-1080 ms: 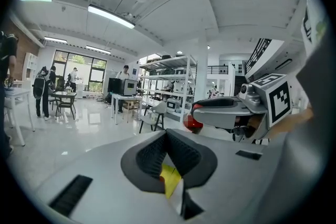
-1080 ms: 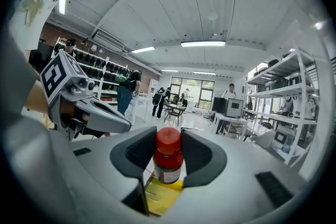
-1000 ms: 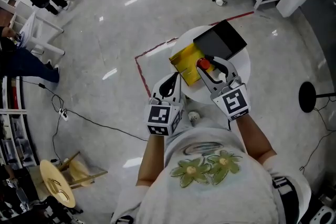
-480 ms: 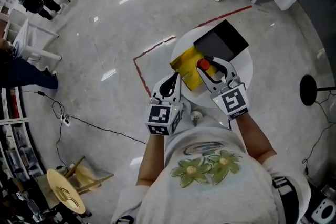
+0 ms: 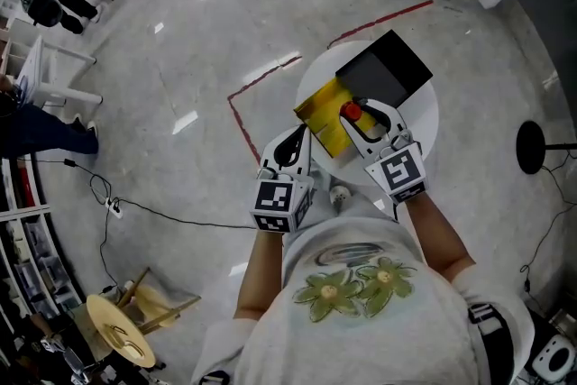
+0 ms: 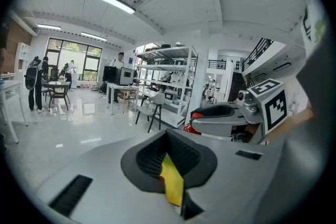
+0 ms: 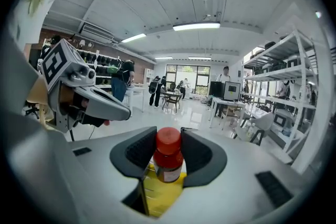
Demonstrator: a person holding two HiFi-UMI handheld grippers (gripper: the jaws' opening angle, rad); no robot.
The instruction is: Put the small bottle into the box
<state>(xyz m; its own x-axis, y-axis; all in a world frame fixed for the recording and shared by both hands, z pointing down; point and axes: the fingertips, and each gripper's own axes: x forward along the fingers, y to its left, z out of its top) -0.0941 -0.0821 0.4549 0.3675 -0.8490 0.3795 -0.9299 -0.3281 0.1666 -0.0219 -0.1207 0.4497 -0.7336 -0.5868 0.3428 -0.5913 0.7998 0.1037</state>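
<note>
A small bottle (image 5: 350, 112) with a red cap stands upright between the pads of my right gripper (image 5: 359, 109), which is shut on it. In the right gripper view the bottle (image 7: 168, 157) hangs just over the yellow box (image 7: 160, 194). The box (image 5: 323, 111) lies open on the round white table (image 5: 424, 117), its black lid (image 5: 383, 72) spread out behind it. My left gripper (image 5: 297, 136) is at the box's near left edge. In the left gripper view its jaws (image 6: 169, 165) are closed on a yellow edge of the box (image 6: 172, 183).
A red tape line (image 5: 270, 72) marks the floor to the left of the table. A black round stand base (image 5: 532, 144) sits on the right, a cable (image 5: 162, 212) trails on the left. White shelving and chairs stand at the far edge.
Both grippers, the bottle and the box stay where they were; only the head view has drifted slightly.
</note>
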